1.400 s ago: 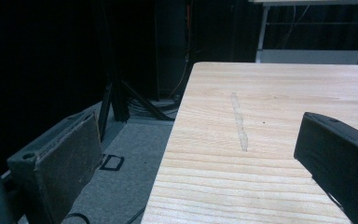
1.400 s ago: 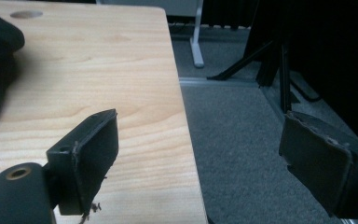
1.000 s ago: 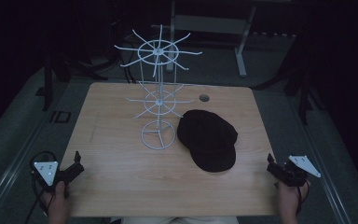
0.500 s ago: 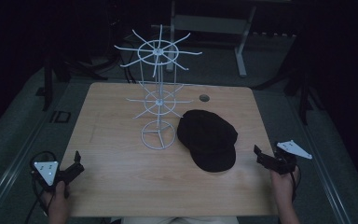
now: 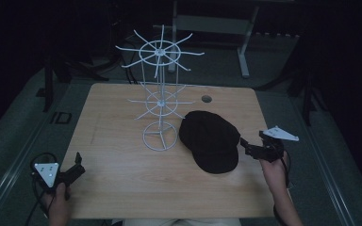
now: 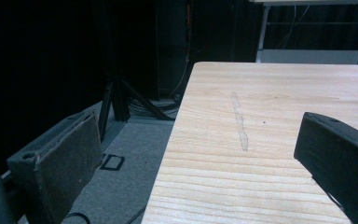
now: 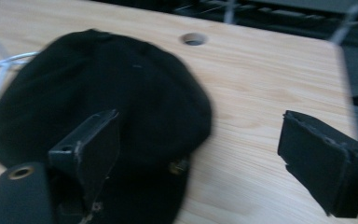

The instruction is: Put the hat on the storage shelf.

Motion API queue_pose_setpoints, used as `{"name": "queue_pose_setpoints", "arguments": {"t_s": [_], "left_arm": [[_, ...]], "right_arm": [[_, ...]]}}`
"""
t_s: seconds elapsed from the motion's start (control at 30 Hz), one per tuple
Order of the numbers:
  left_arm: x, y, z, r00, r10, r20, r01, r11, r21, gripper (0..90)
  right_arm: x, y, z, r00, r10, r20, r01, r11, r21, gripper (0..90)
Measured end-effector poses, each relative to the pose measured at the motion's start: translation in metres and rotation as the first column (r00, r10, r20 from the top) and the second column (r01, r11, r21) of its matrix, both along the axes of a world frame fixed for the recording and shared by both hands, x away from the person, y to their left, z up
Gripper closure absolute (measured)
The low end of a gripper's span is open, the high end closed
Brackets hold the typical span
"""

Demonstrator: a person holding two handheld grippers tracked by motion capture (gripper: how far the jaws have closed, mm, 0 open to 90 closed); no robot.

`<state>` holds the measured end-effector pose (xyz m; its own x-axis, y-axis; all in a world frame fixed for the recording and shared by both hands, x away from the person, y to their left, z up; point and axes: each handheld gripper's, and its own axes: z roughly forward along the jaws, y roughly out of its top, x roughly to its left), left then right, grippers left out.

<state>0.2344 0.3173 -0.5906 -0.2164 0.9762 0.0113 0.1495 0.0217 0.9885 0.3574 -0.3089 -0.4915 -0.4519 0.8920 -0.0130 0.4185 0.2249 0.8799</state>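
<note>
A black cap (image 5: 210, 140) lies flat on the wooden table (image 5: 122, 179), right of centre, and it spreads across the left half of the right gripper view (image 7: 107, 107). Left of it stands a white wire rack (image 5: 159, 94) with two tiers of spokes on a round base. My right gripper (image 5: 245, 146) hovers open just off the cap's right edge, one jaw over the cap, the other over bare wood. Over the table's front left corner my left gripper (image 5: 79, 165) is open, with nothing between its jaws (image 6: 205, 158).
A round cable hole (image 5: 206, 99) sits in the table behind the cap. Dark stands and cables (image 6: 135, 100) crowd the floor off the table's left edge. A grey frame (image 5: 245, 42) stands beyond the far edge.
My right gripper has moved left and forward from the table's right edge to the cap's side. The left gripper has stayed put.
</note>
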Motion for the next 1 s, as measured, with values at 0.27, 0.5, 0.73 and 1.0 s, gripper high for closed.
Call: {"name": "queue_pose_setpoints", "arguments": {"t_s": [0.27, 0.5, 0.73, 1.0], "left_arm": [[0.0, 0.0, 0.0, 1.0, -0.004, -0.001, 0.004, 1.0, -0.001, 1.3], [0.0, 0.0, 0.0, 0.9999, -0.01, -0.004, 0.01, 0.9999, 0.009, 1.3], [0.0, 0.0, 0.0, 0.9999, -0.013, -0.003, 0.013, 0.9999, 0.004, 1.3], [0.0, 0.0, 0.0, 0.9999, -0.014, -0.002, 0.014, 0.9999, 0.004, 1.3]], "right_arm": [[0.018, 0.032, 0.008, 0.9981, 0.055, -0.028, -0.056, 0.998, -0.013, 11.0], [0.031, 0.054, 0.01, 0.9923, 0.11, -0.056, -0.112, 0.993, -0.036, 17.7], [0.048, 0.078, 0.009, 0.986, 0.148, -0.075, -0.152, 0.987, -0.047, 18.9], [0.065, 0.1, 0.006, 0.985, 0.143, -0.096, -0.149, 0.987, -0.057, 18.0]]}}
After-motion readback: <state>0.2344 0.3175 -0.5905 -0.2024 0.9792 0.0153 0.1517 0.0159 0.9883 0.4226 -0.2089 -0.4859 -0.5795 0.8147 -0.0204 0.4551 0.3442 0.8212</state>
